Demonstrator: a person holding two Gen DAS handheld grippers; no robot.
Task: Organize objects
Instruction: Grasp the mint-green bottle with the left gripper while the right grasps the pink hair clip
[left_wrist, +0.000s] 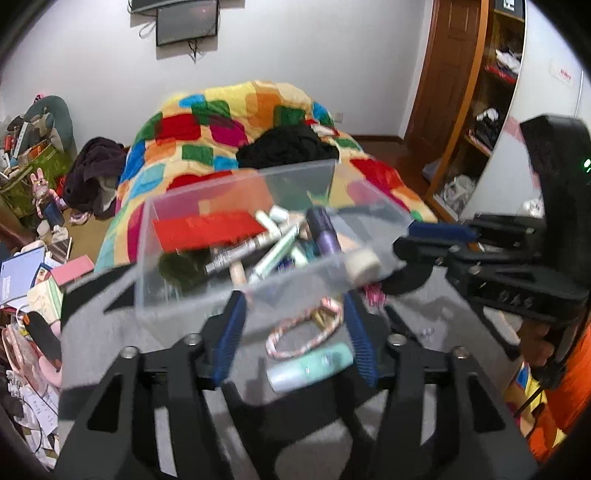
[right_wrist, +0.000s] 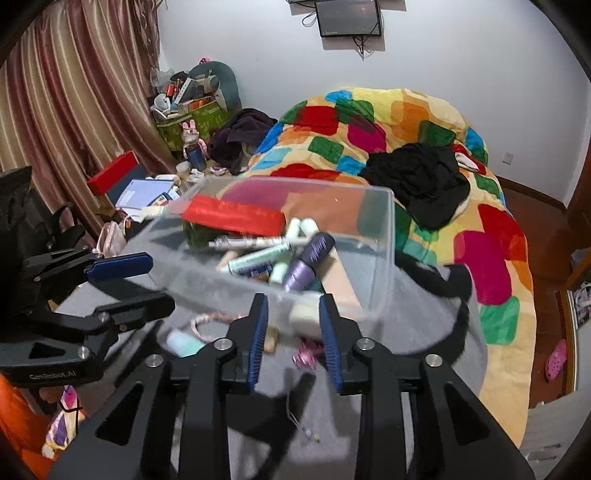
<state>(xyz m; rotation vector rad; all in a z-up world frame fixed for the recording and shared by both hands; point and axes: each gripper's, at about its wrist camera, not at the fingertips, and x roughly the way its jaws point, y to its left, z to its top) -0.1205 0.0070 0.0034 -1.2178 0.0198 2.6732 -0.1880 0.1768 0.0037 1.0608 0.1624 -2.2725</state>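
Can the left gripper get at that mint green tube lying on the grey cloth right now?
Probably yes. The left gripper has its jaws open, and the mint tube lies on the cloth just below them, in front of the clear box. Only the pink braided loop is close by.

Clear bin (left_wrist: 236, 291) of clutter ahead, bare grey cloth (right_wrist: 424, 317) to its right.

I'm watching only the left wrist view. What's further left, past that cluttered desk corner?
Observer: A striped curtain hangs there, floor to ceiling.
Operator: Anything on the floor on the bed's other side?
Observer: A pink slipper lies there, beside the hanging quilt.
Operator: Is the other gripper pinching something?
Observer: No. Seen from behind, the right gripper is open, its blue pads apart with nothing pressed between them.
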